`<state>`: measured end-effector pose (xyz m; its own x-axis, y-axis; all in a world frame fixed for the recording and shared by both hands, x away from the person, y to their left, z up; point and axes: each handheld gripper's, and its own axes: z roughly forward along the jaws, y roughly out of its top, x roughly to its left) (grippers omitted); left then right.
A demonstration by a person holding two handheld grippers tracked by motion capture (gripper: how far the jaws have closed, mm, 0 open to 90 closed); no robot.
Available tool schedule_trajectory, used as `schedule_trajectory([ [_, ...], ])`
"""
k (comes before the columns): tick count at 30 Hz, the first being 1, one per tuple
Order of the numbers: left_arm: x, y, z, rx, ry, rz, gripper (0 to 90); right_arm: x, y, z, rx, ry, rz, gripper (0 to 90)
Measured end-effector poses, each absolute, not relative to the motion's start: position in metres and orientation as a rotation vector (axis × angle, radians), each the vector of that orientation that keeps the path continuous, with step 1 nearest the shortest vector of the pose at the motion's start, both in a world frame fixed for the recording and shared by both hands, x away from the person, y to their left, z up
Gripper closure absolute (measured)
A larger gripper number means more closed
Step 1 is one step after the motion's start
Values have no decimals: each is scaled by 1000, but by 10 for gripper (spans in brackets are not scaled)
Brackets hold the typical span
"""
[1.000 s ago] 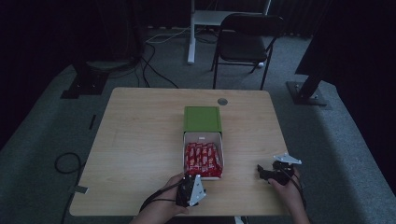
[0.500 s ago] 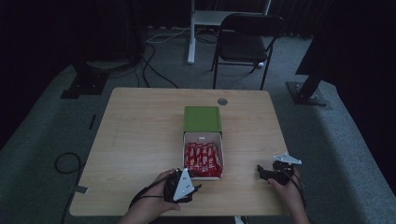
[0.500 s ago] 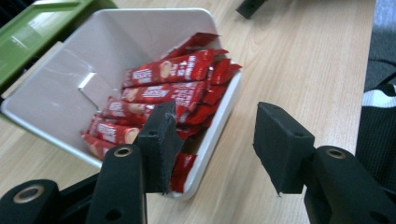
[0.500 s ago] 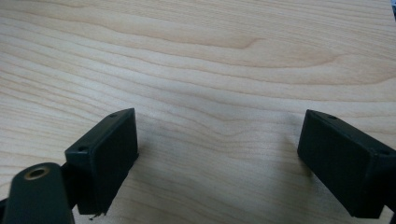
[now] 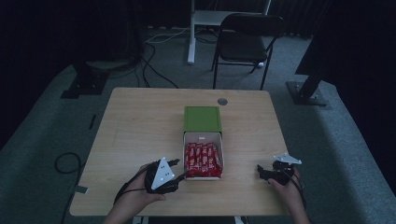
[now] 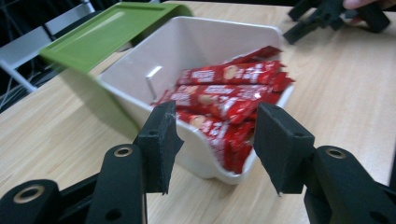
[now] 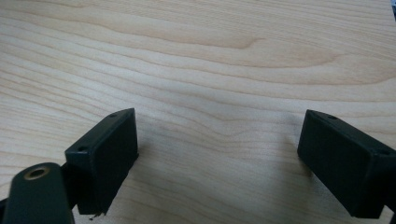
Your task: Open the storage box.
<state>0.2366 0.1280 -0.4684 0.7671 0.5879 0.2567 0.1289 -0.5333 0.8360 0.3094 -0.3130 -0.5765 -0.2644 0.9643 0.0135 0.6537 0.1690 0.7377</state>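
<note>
My left hand-held gripper point(image 5: 180, 169) sits at the near edge of the desk point(image 5: 140, 121), just left of the white box point(image 5: 203, 136), aimed at its near left corner. Its jaws stand partly spread with nothing between them; in the left gripper view they frame the box's low front lip and the red packets point(image 6: 229, 100) heaped inside, touching neither. I judge this to be the approach to a pick: I am lining up on the packets, not yet gripping one. The next move calls for me to go in over the low lip and settle the jaws on either side of a single packet on top before I squeeze, keeping clear of the box wall.

The box stands in the middle of the near half of the desk, its green lid point(image 5: 201, 119) hinged back and tilted away on the far side. The packets are glossy, slim and long, lying roughly side by side, some overlapping and spilling toward the front lip.

My right hand-held gripper point(image 5: 262, 173) rests on the desk well to the right of the box, jaws wide apart over bare wood, holding nothing.
</note>
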Motion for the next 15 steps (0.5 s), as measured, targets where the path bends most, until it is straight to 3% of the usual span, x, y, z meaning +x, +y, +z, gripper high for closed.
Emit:
schedule_trajectory([
  [15, 253, 177, -485, 1980, 708, 676, 497, 309, -313, -577, 1525, 1987, 888, 116],
])
